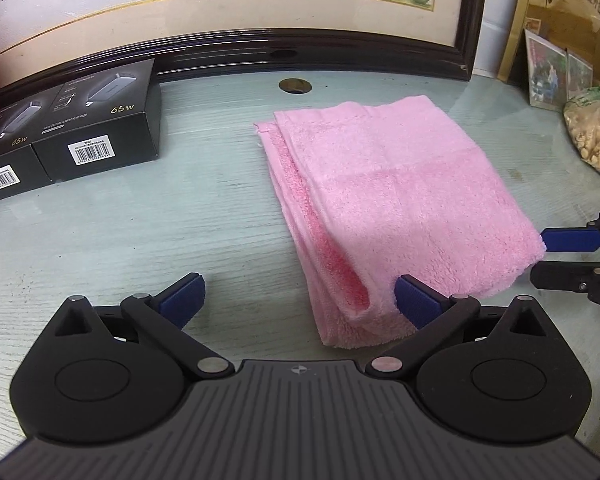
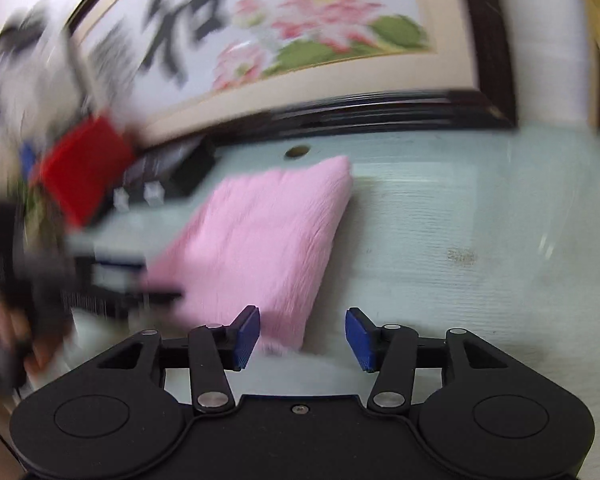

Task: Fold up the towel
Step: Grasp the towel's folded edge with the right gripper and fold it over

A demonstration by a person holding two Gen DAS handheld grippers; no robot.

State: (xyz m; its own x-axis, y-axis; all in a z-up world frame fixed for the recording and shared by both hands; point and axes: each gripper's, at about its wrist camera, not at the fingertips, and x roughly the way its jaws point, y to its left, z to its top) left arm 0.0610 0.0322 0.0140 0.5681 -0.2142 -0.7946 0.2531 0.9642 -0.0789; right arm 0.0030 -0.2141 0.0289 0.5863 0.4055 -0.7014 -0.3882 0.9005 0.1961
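Note:
A pink towel (image 1: 396, 200), folded into a thick rectangle, lies flat on the pale green table (image 1: 140, 220). My left gripper (image 1: 300, 300) stands wide open at the towel's near edge, and its right pad (image 1: 416, 300) rests against the folded near corner. My right gripper (image 1: 556, 258) comes in from the right edge, tips at the towel's right corner. The right wrist view is blurred. There my right gripper (image 2: 303, 338) is open and the towel (image 2: 260, 240) has its near corner between the pads, which do not press on it. The left gripper (image 2: 116, 276) is a dark smear at the left.
Two black boxes (image 1: 96, 120) sit at the left. A large framed embroidery (image 1: 260, 52) leans along the back, with a cable hole (image 1: 295, 85) in the table before it. Photos (image 1: 548, 72) and a bag of yellow kernels (image 1: 596, 140) stand at the right. A red box (image 2: 84, 168) is far left.

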